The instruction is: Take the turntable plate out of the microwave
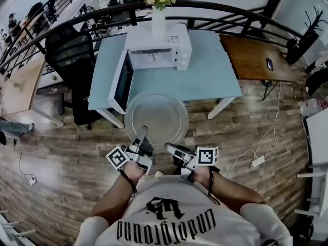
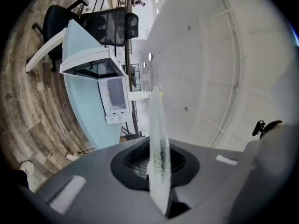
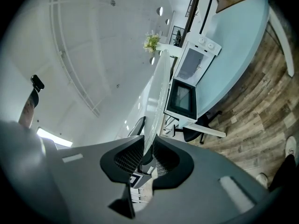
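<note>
glass turntable plate (image 1: pixel 156 114) held level, left gripper (image 1: pixel 142 132) and right gripper (image 1: pixel 169 147) jaws clamping it.

Note that the turntable plate (image 1: pixel 156 118) is clear glass, smooth and glossy, with a frosted-looking edge. Your left gripper (image 2: pixel 156 164) and right gripper (image 3: pixel 148 158) have matt grey plastic bodies and black ribbed pads (image 3: pixel 125 160). The microwave (image 1: pixel 159 47) casing is smooth and white. Its door (image 1: pixel 123 81) carries a dark, glossy window. The table (image 1: pixel 205 81) top is matt pale blue. The floor (image 1: pixel 66 152) is grained wood plank.

Clear plate (image 1: pixel 156 118), white microwave (image 1: pixel 177 47), blue table (image 1: pixel 205 81)
</note>
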`<move>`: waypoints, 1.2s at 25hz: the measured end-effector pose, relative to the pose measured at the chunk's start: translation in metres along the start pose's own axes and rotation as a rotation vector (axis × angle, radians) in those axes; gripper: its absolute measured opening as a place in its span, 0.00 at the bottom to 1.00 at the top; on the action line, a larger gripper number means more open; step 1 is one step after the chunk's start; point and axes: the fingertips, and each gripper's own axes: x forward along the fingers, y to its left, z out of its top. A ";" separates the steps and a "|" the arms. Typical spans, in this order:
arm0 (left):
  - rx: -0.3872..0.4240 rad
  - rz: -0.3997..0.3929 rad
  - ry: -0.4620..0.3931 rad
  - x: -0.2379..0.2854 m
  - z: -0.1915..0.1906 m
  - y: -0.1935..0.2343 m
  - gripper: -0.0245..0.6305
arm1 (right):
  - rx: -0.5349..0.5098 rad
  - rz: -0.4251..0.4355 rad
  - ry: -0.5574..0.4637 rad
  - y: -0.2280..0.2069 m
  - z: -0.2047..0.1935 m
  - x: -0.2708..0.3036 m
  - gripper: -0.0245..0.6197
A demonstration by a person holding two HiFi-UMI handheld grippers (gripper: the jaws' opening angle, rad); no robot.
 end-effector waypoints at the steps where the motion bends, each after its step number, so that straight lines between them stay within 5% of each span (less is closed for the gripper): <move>1: 0.003 -0.001 0.003 -0.005 0.001 -0.001 0.15 | -0.010 0.003 -0.001 0.004 -0.004 0.002 0.13; 30: -0.004 -0.031 0.000 -0.045 -0.002 -0.026 0.15 | -0.043 -0.005 0.011 0.034 -0.040 0.002 0.13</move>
